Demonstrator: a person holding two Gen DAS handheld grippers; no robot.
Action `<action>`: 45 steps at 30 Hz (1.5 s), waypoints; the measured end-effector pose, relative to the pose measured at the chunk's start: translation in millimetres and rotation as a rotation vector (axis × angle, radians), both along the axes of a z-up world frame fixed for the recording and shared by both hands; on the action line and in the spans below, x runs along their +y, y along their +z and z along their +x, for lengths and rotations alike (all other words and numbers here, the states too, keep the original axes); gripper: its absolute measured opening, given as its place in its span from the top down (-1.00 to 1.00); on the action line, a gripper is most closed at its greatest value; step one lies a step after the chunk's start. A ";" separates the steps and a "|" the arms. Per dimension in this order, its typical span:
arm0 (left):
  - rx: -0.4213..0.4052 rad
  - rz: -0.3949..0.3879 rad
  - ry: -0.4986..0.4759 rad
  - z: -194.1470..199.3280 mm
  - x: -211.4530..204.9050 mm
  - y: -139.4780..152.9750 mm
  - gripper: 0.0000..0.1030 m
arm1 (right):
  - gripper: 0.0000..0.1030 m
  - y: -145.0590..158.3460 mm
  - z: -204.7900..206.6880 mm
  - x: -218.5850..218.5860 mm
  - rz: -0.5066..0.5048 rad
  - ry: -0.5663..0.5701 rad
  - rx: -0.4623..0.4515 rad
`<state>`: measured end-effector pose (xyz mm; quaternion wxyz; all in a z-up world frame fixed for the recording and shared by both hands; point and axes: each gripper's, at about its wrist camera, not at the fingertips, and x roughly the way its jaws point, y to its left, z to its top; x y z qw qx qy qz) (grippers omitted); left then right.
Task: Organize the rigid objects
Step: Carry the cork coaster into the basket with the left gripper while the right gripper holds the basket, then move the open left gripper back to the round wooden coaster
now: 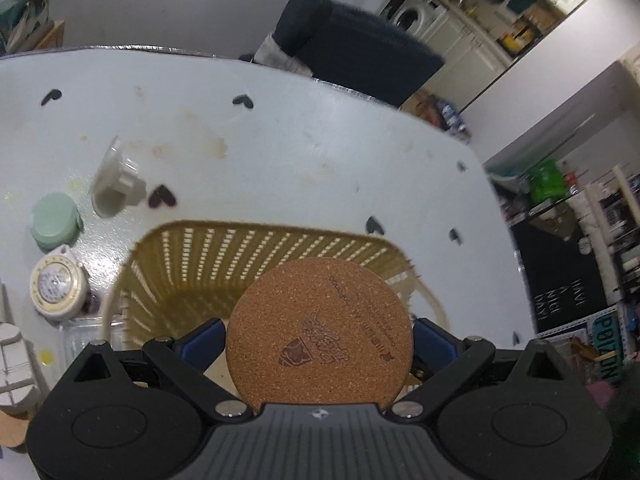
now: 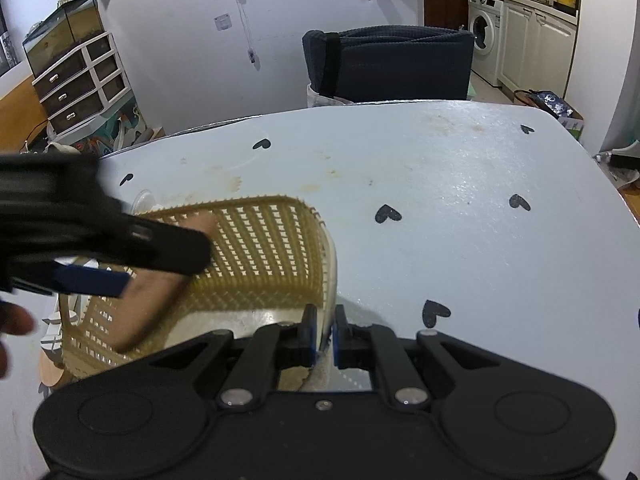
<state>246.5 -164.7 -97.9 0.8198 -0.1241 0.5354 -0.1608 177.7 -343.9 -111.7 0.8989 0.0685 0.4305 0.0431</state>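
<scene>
- On the left of the left wrist view, a mint green round lid (image 1: 56,222) lies on the table (image 1: 304,152), and just below it sits a round white case with a gold rim (image 1: 58,288).
- Right of the lid, a beige plastic piece (image 1: 116,184) lies tipped on its side beside a dark heart print.
- Below the white case a clear glass jar (image 1: 86,334) shows in part, next to the basket's left wall.
- The tan slotted basket (image 1: 256,256) stands in the middle of the table, open side up.
- The left gripper (image 1: 318,338) holds a round cork coaster (image 1: 320,328) by its edges, jaws spread wide around the disc, over the near part of the basket.
- The coaster's printed face is turned to the camera.
- In the right wrist view the left gripper (image 2: 120,264) appears blurred at the left, reaching over the basket (image 2: 276,248) with the coaster (image 2: 152,300) tilted inside the rim.
- Fingertips of a hand (image 2: 14,326) show at the far left edge.
- The right gripper (image 2: 325,334) has its jaws narrow, pinching the basket's white near rim between the blue pads.
- Beyond the table stands a dark padded chair (image 2: 388,64).
</scene>
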 end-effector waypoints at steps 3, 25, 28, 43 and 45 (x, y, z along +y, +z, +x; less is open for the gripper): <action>0.010 0.008 -0.028 5.2 -11.6 -5.1 -0.91 | 0.85 0.2 -0.6 0.5 0.005 0.000 0.004; 0.088 0.032 -0.041 22.0 -26.5 -36.1 -1.00 | 0.85 1.5 -2.7 4.4 -0.005 -0.023 0.013; 0.089 0.016 -0.042 19.4 -24.3 -32.1 -1.00 | 0.85 1.5 -2.8 4.4 -0.003 -0.027 0.013; 0.041 -0.057 -0.063 -8.7 -8.5 7.1 -1.00 | 0.84 -0.5 -2.4 -2.4 0.047 -0.035 0.016; 0.022 -0.066 -0.058 -13.2 -4.4 15.0 -1.00 | 0.84 -1.0 -2.8 -3.3 0.052 -0.033 0.014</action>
